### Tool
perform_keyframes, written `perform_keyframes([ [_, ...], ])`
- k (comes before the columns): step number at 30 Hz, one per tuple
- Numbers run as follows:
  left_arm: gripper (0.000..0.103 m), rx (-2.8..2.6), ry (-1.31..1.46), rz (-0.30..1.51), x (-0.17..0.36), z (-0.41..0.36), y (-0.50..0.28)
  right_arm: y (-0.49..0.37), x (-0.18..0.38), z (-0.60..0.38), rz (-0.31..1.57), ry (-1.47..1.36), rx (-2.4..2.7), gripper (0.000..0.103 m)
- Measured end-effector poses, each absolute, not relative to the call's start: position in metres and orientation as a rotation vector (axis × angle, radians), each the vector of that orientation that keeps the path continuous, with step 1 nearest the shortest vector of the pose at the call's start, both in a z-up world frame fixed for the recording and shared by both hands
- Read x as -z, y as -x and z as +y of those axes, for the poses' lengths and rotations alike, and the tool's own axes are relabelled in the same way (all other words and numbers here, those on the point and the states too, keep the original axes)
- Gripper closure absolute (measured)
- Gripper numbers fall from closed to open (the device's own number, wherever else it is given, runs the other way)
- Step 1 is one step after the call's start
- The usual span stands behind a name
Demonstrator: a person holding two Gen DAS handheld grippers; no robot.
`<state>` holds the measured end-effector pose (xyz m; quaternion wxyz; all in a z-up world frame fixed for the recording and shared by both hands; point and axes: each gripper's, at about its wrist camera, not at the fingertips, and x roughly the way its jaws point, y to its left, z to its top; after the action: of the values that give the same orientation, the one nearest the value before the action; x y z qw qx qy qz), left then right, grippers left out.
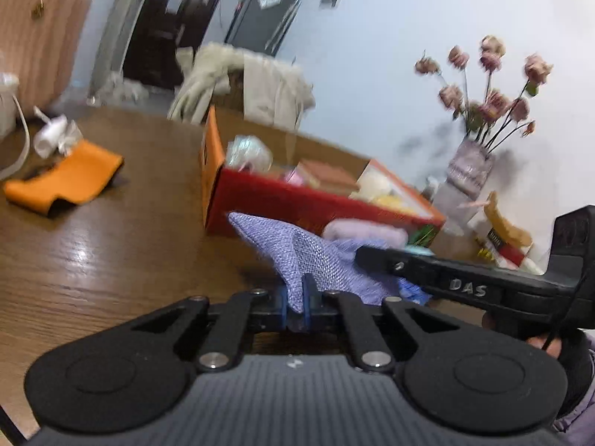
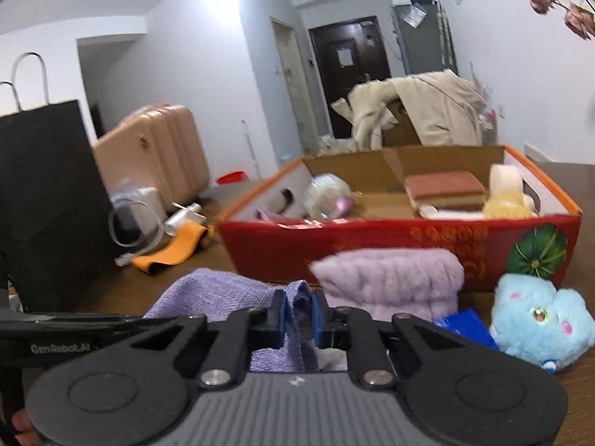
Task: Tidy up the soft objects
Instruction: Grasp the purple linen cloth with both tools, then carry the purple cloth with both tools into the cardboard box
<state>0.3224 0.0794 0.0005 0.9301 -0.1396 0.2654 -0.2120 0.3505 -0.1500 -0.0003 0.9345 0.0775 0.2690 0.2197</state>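
Note:
A lavender woven cloth is held up above the wooden table by both grippers. My left gripper is shut on one of its edges. My right gripper is shut on another edge of the same cloth; its arm reaches in from the right in the left wrist view. Just behind stands a red cardboard box holding soft items, also in the left wrist view. A folded pink fluffy towel lies against the box front. A blue plush toy sits to its right.
An orange cloth and white items lie on the table's left. A vase of dried roses stands at the right by the wall. A black paper bag stands at the left. A coat-draped chair is beyond the table.

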Motion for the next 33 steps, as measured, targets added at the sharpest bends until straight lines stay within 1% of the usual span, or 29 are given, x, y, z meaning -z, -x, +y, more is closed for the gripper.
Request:
perform_keyframes([
  [3, 0.095, 0.451, 0.313, 0.485, -0.014, 0.076, -0.284, -0.332, -0.018, -0.153, 0.569, -0.185, -0.494, 0.093],
  [7, 0.095, 0.474, 0.373, 0.486, -0.015, 0.067, -0.236, -0.295, -0.03, -0.163, 0.556, -0.209, -0.536, 0.093],
  [9, 0.095, 0.486, 0.36, 0.488, -0.016, 0.059, -0.218, -0.276, -0.03, -0.167, 0.565, -0.211, -0.536, 0.093],
  [13, 0.095, 0.489, 0.286, 0.488, -0.026, 0.044, -0.197, -0.253, -0.029, -0.176, 0.578, -0.23, -0.517, 0.093],
  [20, 0.095, 0.506, 0.273, 0.449, -0.04, 0.031, -0.184, -0.229, -0.043, -0.193, 0.526, -0.241, -0.49, 0.093],
  [24, 0.096, 0.523, 0.261, 0.4, -0.059, 0.027, -0.209, -0.242, -0.06, -0.2, 0.466, -0.208, -0.481, 0.093],
  [28, 0.095, 0.549, 0.234, 0.32, -0.1, 0.024, -0.266, -0.296, -0.095, -0.207, 0.384, -0.181, -0.476, 0.093],
  [31, 0.095, 0.495, 0.286, 0.39, -0.126, 0.019, -0.344, -0.362, -0.12, -0.204, 0.388, -0.145, -0.458, 0.093],
  [33, 0.095, 0.465, 0.314, 0.437, -0.134, 0.012, -0.393, -0.416, -0.126, -0.2, 0.434, -0.158, -0.456, 0.093],
])
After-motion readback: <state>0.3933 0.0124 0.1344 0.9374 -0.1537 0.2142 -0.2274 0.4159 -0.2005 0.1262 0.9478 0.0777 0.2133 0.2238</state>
